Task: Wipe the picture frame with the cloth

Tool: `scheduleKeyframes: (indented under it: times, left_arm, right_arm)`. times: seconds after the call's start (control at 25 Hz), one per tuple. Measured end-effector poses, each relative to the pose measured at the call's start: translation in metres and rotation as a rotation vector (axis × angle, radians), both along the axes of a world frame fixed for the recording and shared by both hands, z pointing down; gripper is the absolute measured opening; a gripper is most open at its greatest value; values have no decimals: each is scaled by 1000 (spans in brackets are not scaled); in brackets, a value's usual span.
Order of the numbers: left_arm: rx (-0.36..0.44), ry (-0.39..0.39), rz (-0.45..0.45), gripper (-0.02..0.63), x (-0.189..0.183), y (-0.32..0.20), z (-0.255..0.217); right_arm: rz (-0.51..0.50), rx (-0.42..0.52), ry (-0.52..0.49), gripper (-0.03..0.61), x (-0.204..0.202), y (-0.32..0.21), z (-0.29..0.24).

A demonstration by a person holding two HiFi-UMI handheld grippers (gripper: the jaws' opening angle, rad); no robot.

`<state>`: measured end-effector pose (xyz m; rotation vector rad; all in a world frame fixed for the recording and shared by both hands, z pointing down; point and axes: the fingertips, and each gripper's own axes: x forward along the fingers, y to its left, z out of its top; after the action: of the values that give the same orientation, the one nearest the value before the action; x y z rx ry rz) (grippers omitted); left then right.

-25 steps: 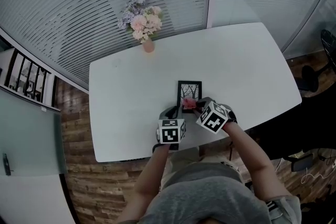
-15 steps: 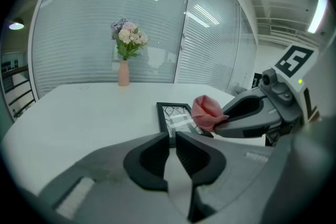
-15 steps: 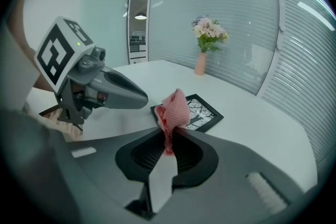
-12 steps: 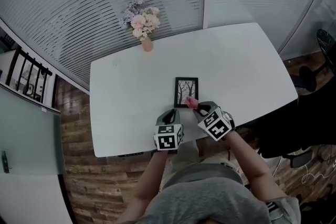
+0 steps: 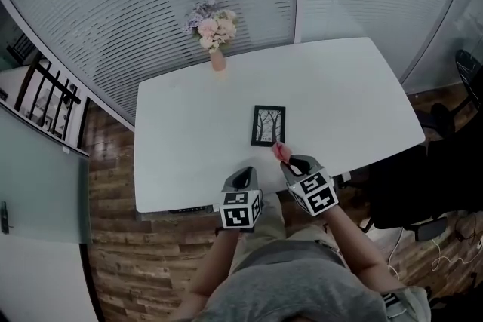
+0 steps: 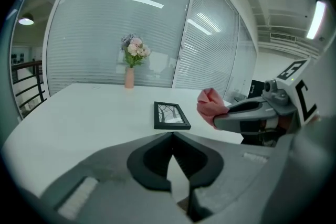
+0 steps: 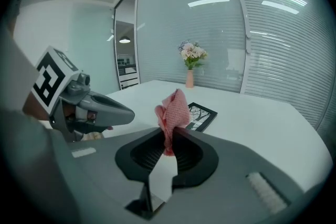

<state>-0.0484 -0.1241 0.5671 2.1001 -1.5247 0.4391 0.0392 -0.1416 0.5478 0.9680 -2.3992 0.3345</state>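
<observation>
A small black picture frame (image 5: 269, 125) with a tree drawing lies flat on the white table (image 5: 189, 132); it also shows in the left gripper view as the frame (image 6: 170, 115) and in the right gripper view as the frame (image 7: 201, 116). My right gripper (image 5: 290, 161) is shut on a pink cloth (image 7: 172, 113), held above the table's near edge, short of the frame. The cloth (image 6: 210, 105) sticks up from its tips. My left gripper (image 5: 243, 177) is shut on nothing, near the table's front edge, left of the right one.
A pink vase of flowers (image 5: 216, 32) stands at the table's far edge by the glass wall with blinds. A dark office chair (image 5: 468, 72) sits at the right. Wooden floor lies to the left of the table.
Both grippers have pulled back toward the near edge of the table. The pink cloth has come off the frame's lower edge and is now held clear of it.
</observation>
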Motion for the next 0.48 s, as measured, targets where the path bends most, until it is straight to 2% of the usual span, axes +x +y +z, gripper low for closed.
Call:
scheduleKeyframes:
  times: [0.48]
  left_arm:
    - [34,36,13,2,8,59,-17]
  right_arm:
    - [7,1,-66,46,-2,61,-8]
